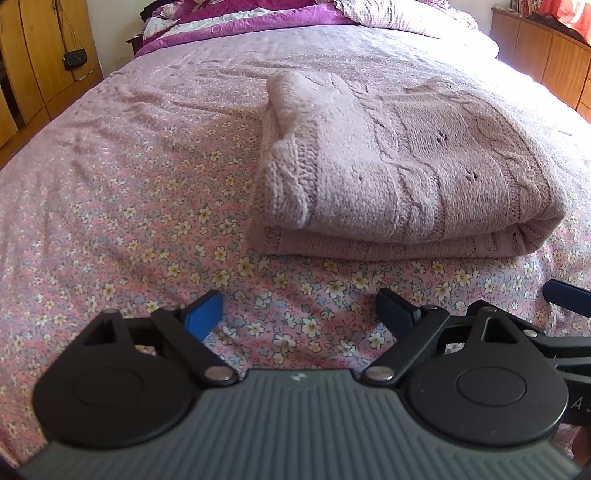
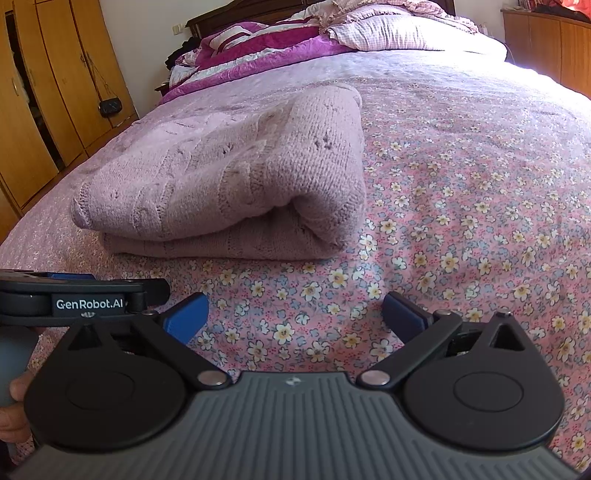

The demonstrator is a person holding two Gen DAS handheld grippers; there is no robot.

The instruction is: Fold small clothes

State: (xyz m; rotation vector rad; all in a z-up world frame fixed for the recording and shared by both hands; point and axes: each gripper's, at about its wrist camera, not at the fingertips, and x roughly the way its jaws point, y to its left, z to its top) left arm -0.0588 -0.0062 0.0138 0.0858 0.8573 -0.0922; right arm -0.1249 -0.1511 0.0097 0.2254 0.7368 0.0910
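- Floral bed sheet is lain on by a folded pink knitted sweater, soft and floppy.
- Left tongs and right tongs are held spread, empty.
- Its thick folded edge is judged the best hold.

A wide bed in a pink flowered sheet fills the room, with a purple quilt and pillow at twelve o'clock, a wooden wardrobe at ten, a low wooden cabinet at two, sunlight glaring there.
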